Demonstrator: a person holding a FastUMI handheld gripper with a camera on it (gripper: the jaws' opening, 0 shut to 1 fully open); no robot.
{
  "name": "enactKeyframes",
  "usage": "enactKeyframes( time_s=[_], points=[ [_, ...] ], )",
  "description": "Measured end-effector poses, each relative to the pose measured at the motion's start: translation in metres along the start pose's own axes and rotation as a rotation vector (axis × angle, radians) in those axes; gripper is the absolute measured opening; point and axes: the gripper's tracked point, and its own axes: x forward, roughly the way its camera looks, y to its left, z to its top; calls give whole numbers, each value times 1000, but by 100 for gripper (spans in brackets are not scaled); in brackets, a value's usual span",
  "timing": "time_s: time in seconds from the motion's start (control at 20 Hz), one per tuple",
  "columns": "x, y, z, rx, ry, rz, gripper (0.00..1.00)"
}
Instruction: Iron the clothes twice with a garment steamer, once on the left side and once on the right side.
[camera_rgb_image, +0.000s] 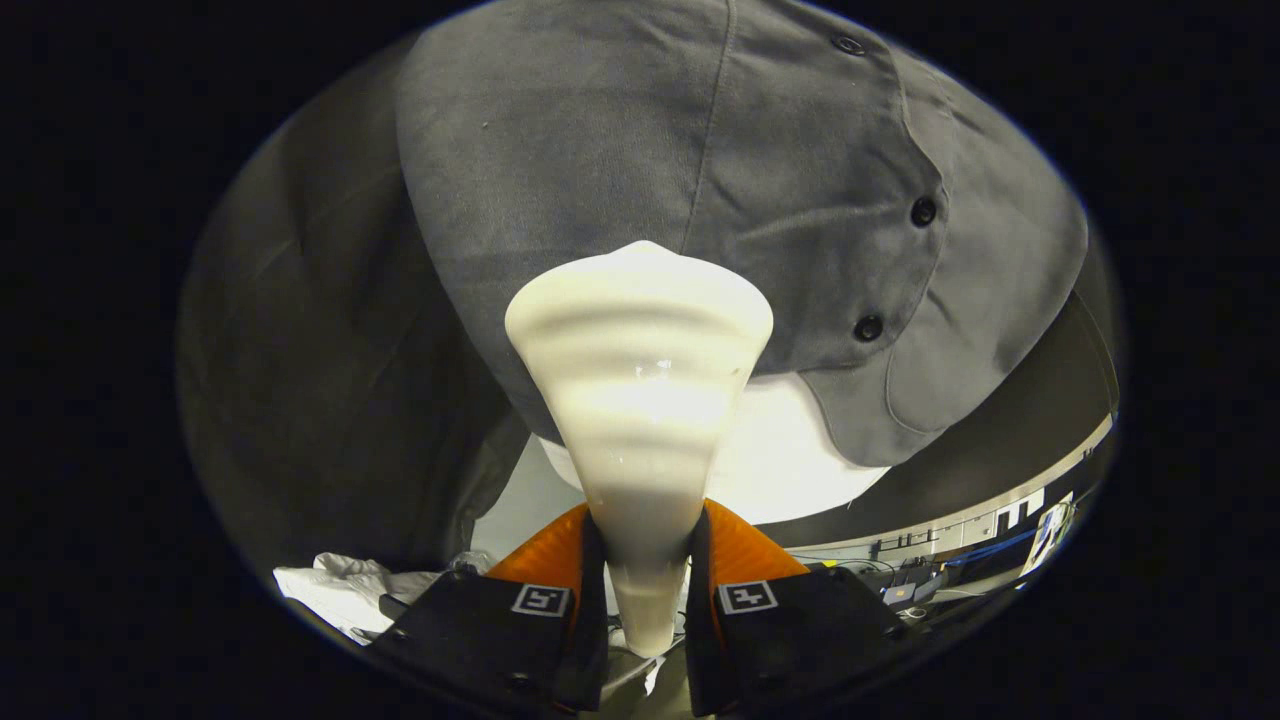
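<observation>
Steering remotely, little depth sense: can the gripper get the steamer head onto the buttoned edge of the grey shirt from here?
Probably yes. The gripper is shut on the steamer, whose head sits against the grey shirt; the buttons lie just beside it, with nothing between.

The steamer (638, 400) is showing a cream-white, glossy body with faint banded shading, and the gripper (645, 545) is clamping it, both fingers pressing on its narrow lower part. The shirt (620, 150) beyond is appearing plain dark grey, unpatterned, and is carrying black buttons (923, 211). A white surface (790, 450) is showing beneath the shirt's hem. A crumpled white cloth (335, 590) is lying beside the fingers.
</observation>
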Motion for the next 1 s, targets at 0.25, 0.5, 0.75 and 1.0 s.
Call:
enactKeyframes(
  time_s=[0.25, 0.5, 0.75, 1.0],
  points=[
    [-17, -10, 0, 37, -26, 9, 40],
    [-84, -37, 39, 46, -139, -16, 40],
    [-164, -69, 96, 94, -300, -24, 40],
    [-246, -113, 143, 126, -449, -71, 40]
  ],
)
